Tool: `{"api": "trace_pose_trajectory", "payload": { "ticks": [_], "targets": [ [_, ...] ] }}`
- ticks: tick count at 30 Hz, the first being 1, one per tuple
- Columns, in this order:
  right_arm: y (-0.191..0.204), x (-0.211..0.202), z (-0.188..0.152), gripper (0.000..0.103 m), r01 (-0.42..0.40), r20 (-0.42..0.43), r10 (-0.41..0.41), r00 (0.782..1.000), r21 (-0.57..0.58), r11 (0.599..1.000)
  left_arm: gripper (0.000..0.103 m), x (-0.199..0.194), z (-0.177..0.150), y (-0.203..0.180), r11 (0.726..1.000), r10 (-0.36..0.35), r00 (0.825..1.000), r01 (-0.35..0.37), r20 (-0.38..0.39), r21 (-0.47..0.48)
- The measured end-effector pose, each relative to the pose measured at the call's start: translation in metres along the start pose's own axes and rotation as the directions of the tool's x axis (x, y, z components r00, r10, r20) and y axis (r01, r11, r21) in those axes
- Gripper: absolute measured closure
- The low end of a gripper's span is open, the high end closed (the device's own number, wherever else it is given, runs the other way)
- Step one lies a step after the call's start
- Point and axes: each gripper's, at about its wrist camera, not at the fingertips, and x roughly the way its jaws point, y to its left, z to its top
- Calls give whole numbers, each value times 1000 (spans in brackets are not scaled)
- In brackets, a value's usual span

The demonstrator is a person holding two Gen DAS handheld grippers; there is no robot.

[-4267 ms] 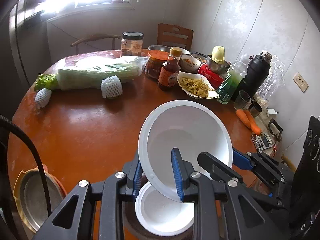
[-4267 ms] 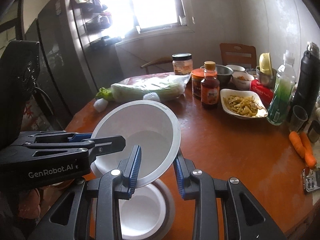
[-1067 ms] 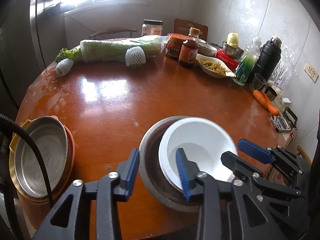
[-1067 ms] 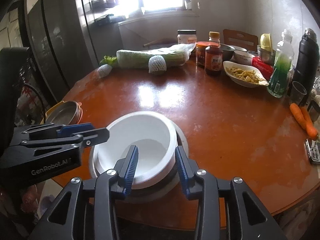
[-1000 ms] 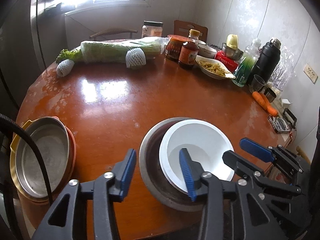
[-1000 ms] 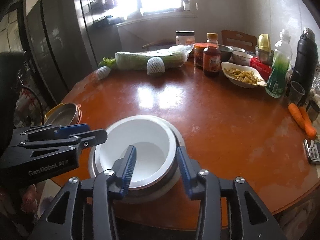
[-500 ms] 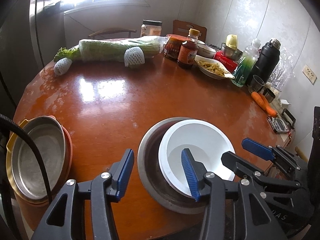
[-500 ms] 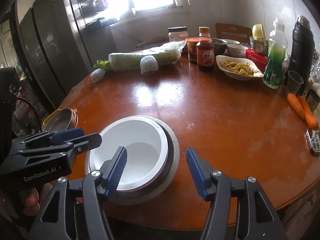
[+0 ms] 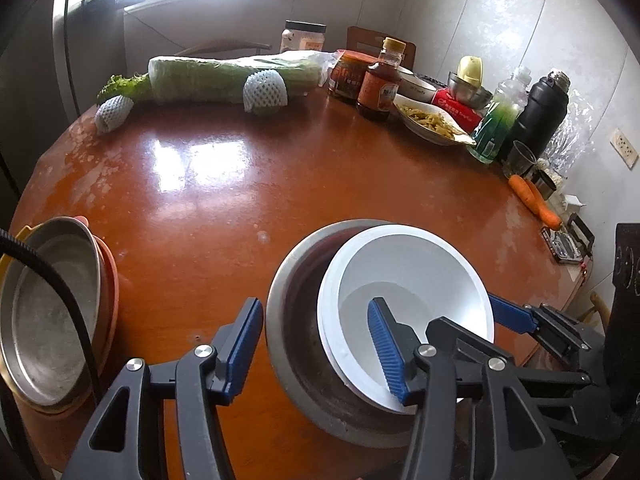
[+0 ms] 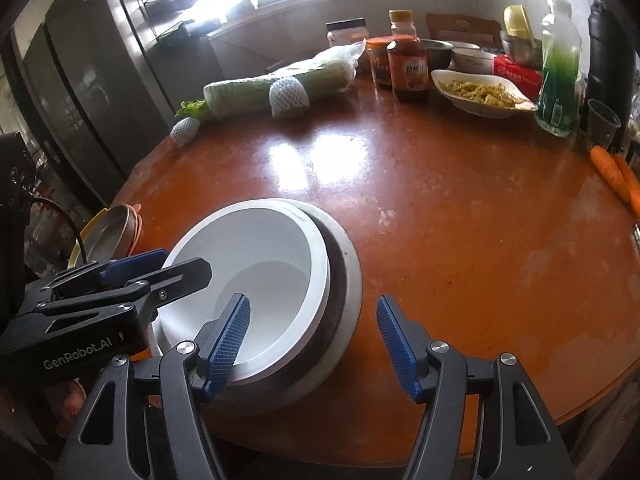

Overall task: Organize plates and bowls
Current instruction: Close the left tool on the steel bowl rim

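White bowl (image 9: 412,280) sits nested in the steel bowl (image 9: 304,344) at the round orange-brown table's (image 9: 248,184) 6 o'clock edge. Both the left gripper (image 9: 316,344) and the right gripper (image 10: 314,340) have their jaws spread apart, holding nothing. Stacked metal plates (image 9: 44,312) rest at 8 o'clock. Toward 12 lies a wrapped cabbage (image 9: 232,78); bottles (image 9: 380,88), a dish of food (image 9: 430,120) and carrots (image 9: 534,200) line the tiled wall from 1 to 3.
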Motion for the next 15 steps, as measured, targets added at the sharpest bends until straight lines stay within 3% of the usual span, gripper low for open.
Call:
{"api": "trace_pose_trajectory", "payload": {
  "ticks": [15],
  "targets": [
    [1,4,-1,35,-13,-8,13,1000,-3,1000,47,11,-1,5,1000,22,999,-22,-24,-12]
  ]
}}
